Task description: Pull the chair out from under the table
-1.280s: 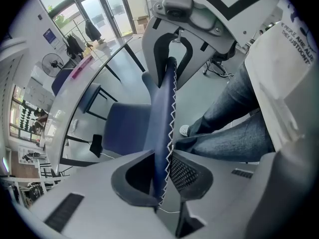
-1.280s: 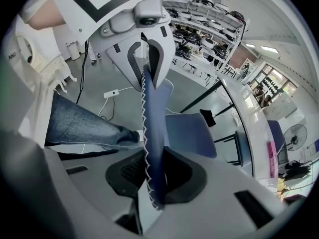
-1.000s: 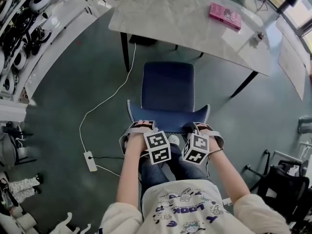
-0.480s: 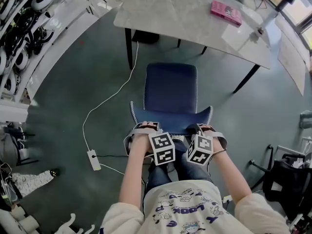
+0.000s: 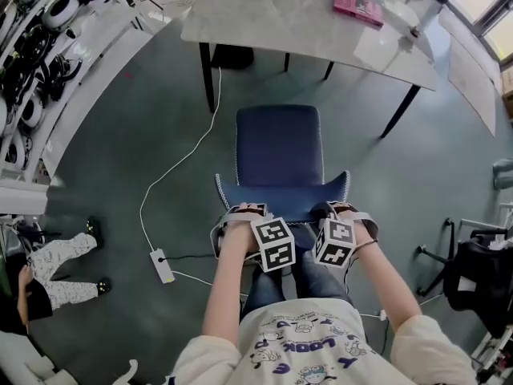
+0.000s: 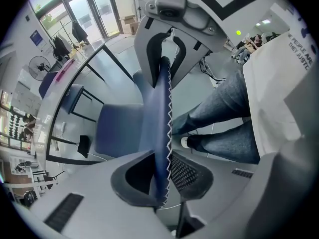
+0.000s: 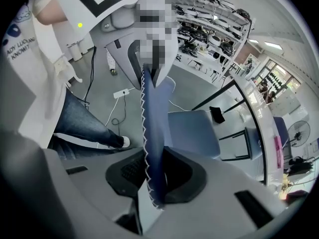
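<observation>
A blue chair (image 5: 279, 144) stands on the grey floor in front of the marble-topped table (image 5: 280, 14), its seat out from under the table's near edge. Both grippers point down onto the top edge of the chair's backrest (image 5: 282, 195). My left gripper (image 5: 244, 215) is shut on that edge near its left end. My right gripper (image 5: 341, 212) is shut on it near its right end. In the left gripper view the white-stitched backrest edge (image 6: 162, 128) runs between the jaws of the left gripper (image 6: 162, 183). The right gripper view shows the same edge (image 7: 151, 133) clamped in the right gripper (image 7: 152, 183).
A pink book (image 5: 358, 9) lies on the table. A white cable and power strip (image 5: 163, 265) lie on the floor left of the chair. Shelves (image 5: 32, 54) line the left side, and a person's legs (image 5: 56, 255) are below them. A black chair (image 5: 481, 271) stands at the right.
The chair has slid away from the table toward me, with both grippers still clamped on its backrest. A person has walked in at the left.
</observation>
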### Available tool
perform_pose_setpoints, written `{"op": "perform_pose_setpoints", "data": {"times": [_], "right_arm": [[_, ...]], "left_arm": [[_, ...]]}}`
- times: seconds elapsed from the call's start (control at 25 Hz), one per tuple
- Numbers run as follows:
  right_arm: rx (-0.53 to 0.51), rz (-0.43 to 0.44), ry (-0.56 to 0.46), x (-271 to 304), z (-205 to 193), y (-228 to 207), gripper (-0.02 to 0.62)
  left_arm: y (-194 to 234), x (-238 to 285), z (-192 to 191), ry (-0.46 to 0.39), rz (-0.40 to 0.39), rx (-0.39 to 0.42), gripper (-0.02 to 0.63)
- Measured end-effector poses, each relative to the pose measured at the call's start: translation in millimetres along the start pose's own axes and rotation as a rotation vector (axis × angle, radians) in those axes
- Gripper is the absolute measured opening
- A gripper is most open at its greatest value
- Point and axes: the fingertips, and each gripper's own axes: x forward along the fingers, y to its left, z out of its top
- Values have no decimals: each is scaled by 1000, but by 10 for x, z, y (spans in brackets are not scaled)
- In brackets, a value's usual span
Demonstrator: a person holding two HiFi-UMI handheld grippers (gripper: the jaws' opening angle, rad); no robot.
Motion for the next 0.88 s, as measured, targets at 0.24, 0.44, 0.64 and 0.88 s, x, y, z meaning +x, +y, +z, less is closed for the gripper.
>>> {"op": "perform_pose_setpoints", "data": {"times": [0.24, 0.44, 0.64, 0.88], "right_arm": [[5, 1, 13, -10, -9, 322, 78], [19, -2, 19, -32, 12, 533, 78], [23, 0, 35, -50, 12, 675, 77], [22, 4, 47, -62, 21, 856, 77]], "left_arm": [[-317, 13, -57, 3, -16, 21, 87], [-515, -4, -114, 3, -26, 36, 89], [-650, -16, -141, 2, -33, 47, 89], [-826, -27, -184, -6, -53, 54, 91]]}}
